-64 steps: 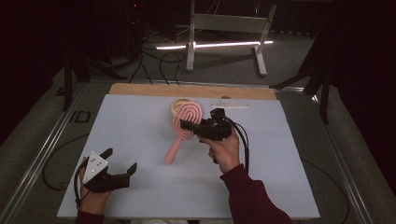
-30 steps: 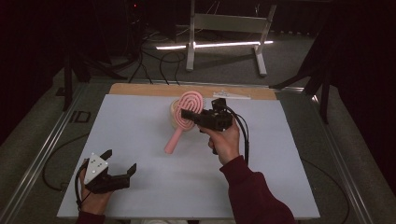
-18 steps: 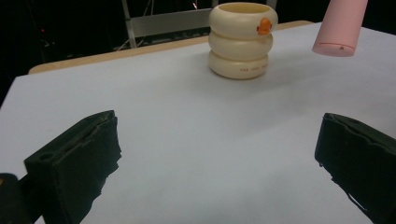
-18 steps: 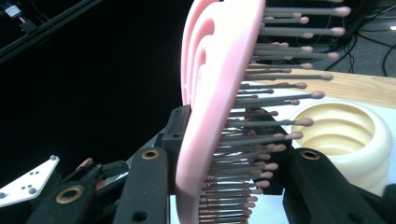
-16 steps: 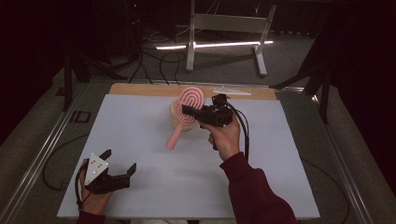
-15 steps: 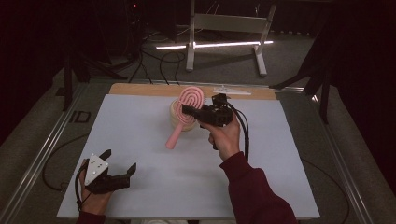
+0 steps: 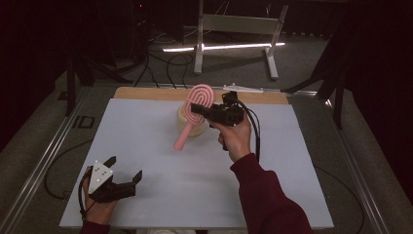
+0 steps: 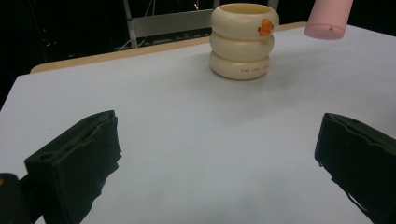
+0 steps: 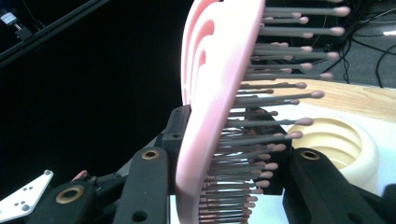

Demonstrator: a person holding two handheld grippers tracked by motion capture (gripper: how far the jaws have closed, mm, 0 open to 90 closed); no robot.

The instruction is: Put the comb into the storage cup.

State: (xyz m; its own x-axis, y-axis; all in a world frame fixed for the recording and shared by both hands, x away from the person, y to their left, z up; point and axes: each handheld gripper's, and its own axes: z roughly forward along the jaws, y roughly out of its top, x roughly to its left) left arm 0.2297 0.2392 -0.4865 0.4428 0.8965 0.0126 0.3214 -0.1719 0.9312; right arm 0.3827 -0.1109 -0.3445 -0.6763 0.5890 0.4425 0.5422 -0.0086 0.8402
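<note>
A pink hairbrush [image 7: 200,95] with grey bristles hangs tilted in the air, head up and handle end [image 7: 178,145] down, in front of a cream ringed holder [image 7: 184,117]. My right gripper [image 7: 196,108] is shut on the brush's head. In the right gripper view the black jaws clamp the brush [image 9: 212,93] from its back and its bristle side, with the holder [image 9: 343,144] behind. My left gripper [image 7: 124,168] rests open at the near left of the white mat, nothing between its jaws. Its view shows the holder [image 8: 243,42] and the brush's handle end [image 8: 327,21] far off.
The white mat [image 7: 146,131] covers a wooden table whose far edge [image 7: 146,92] shows. A metal stand [image 7: 234,29] and cables lie on the floor beyond. Metal rails [image 7: 44,161] run along both sides of the table.
My right gripper has lifted the hairbrush and carried it a little toward the far side, so the handle end has come up off the mat. The left gripper has not moved.
</note>
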